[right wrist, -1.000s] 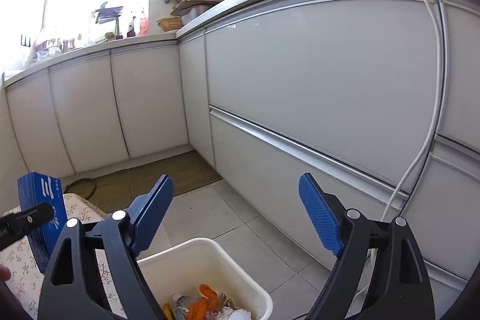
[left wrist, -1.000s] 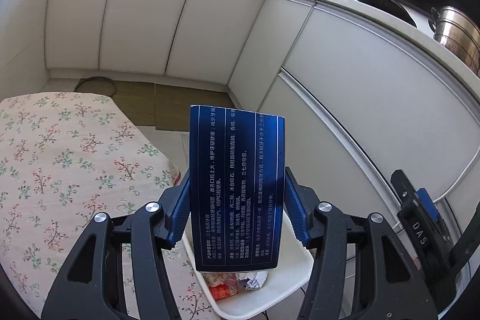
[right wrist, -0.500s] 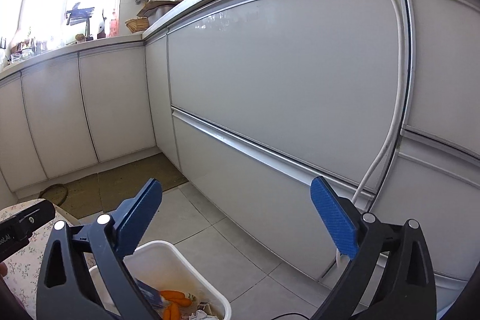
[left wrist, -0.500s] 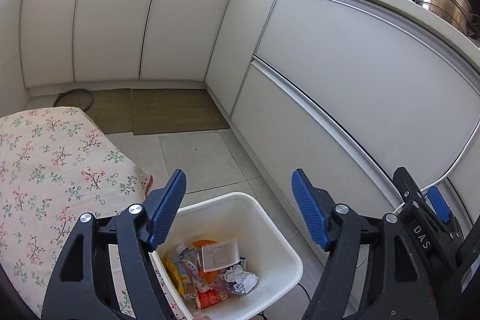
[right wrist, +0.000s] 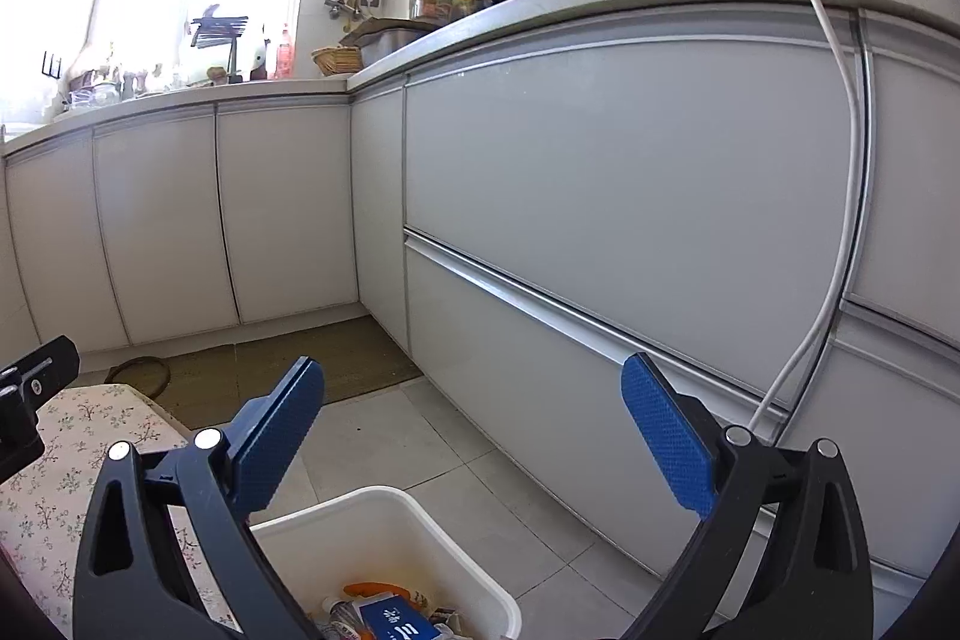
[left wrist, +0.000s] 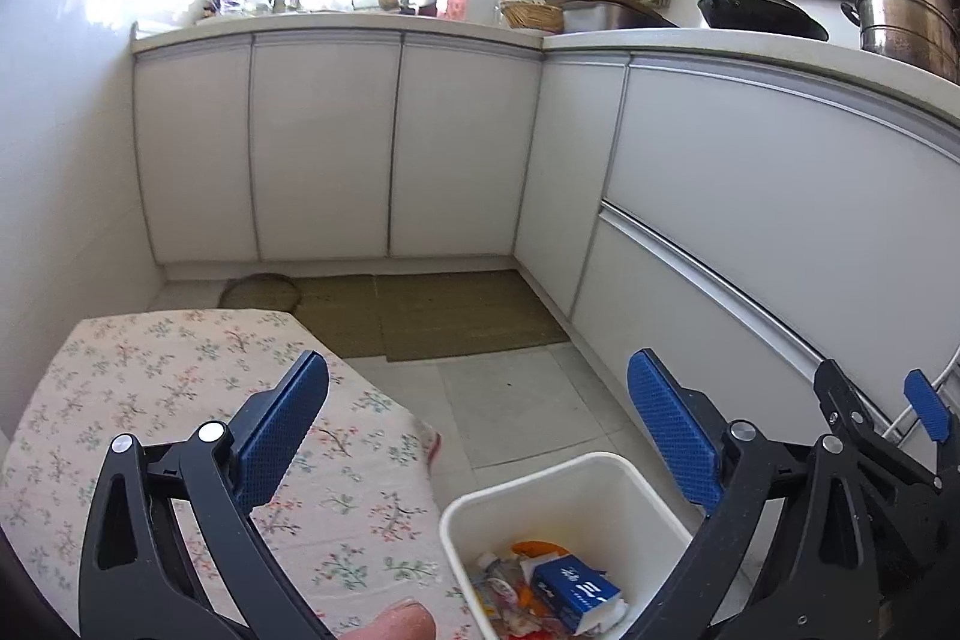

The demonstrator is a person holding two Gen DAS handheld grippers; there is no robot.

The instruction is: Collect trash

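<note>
The left gripper [left wrist: 477, 421] has just been opening; its blue-padded fingers [left wrist: 282, 430] now stand wide apart with nothing between them, above the edge of the floral-clothed bench [left wrist: 150, 400] and the white plastic bin [left wrist: 600, 484]. The dark blue printed carton [left wrist: 573, 589] lies inside that bin on top of crumpled wrappers. The right gripper [right wrist: 471, 427] has also been spreading; its fingers [right wrist: 666, 436] are empty and far apart over the bin [right wrist: 414, 526].

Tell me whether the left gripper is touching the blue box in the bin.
Apart. The left wrist view shows the left gripper open and empty, its jaws just opened, with the blue box lying below in the white bin.
</note>
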